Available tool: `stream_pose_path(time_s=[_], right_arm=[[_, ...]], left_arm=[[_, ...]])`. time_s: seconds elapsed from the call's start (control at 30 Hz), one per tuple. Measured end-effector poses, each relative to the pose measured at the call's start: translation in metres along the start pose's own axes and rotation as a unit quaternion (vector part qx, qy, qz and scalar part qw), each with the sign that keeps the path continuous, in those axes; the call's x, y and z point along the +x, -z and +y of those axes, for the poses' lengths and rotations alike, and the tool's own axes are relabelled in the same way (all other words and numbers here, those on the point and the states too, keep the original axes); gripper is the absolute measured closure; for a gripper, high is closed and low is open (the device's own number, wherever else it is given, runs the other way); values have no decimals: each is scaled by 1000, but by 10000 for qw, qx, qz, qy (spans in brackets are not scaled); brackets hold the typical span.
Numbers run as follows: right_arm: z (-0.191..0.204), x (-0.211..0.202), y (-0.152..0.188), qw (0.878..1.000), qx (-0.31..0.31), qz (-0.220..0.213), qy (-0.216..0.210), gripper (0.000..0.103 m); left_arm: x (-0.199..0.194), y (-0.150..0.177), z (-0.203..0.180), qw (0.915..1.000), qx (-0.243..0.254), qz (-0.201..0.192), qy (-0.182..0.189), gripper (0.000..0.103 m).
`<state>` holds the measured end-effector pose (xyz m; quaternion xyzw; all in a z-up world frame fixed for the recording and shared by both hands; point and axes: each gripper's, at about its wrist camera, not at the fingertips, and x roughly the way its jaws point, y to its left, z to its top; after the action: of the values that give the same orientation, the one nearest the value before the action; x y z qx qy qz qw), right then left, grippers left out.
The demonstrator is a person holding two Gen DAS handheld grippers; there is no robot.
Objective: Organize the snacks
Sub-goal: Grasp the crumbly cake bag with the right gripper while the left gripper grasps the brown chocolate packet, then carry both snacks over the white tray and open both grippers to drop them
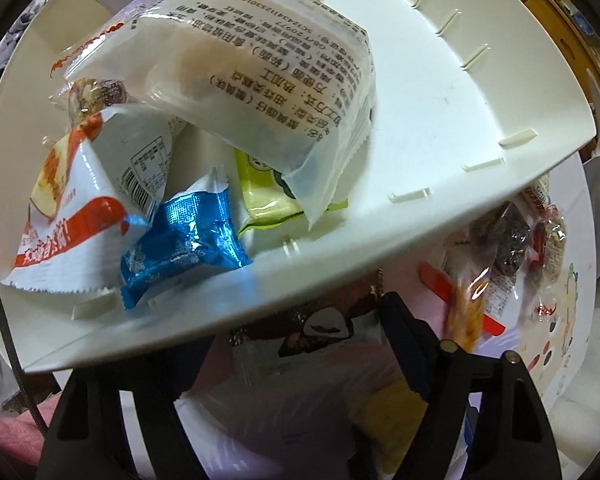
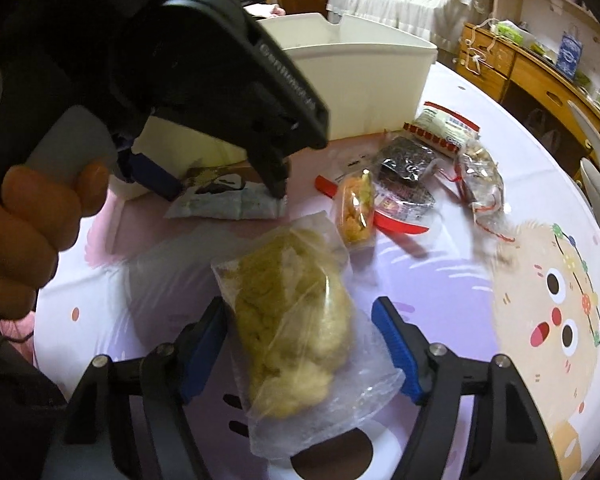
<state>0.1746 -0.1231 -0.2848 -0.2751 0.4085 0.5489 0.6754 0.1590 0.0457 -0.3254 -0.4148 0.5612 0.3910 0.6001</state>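
Observation:
A white bin (image 1: 340, 248) holds several snack packets, among them a large translucent white one (image 1: 260, 80), a blue foil one (image 1: 184, 240) and a white-and-orange one (image 1: 80, 200). My left gripper (image 2: 224, 190) points down just in front of the bin (image 2: 372, 80). It is open, and its blue pads straddle a white-and-brown packet (image 2: 228, 202) lying on the table. My right gripper (image 2: 300, 304) is open around a clear bag of yellow pastry (image 2: 292, 320). The left pad is at the bag's edge and the right pad stands clear of it.
More snacks lie to the right of the bin: an orange packet (image 2: 354, 208), a dark one (image 2: 408, 160), a clear-wrapped nut bar (image 2: 480, 176) and a white-and-red one (image 2: 448, 124). A hand (image 2: 32, 240) holds the left gripper. Wooden cabinets (image 2: 540, 76) stand beyond the table's right edge.

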Motion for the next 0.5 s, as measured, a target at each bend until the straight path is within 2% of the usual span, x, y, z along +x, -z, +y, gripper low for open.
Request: stream_pose_path(time_s=[0.07,0.2,0.4,0.43,0.5], right_arm=[[0,-1,-1,9999,122,-8,87,48],[-1,-2,-2,9993,318,56,167,49],[-6,-4,-6,9962,830,188,161,49],[-8,-4,-6,9954,924,216,159,49],[-10,-6,-4,9932,1123,267,173,49]], left_arm=[[1,0,-4,9999,91,64,-110,28],[0,-4,-11,9997,124,99,-166,41],[-8,-2,-7,9997,226,132,-31,71],[-9,0,-7,9996,241,151,34,80],[-9,2,-6,9992,282,217,176,86]])
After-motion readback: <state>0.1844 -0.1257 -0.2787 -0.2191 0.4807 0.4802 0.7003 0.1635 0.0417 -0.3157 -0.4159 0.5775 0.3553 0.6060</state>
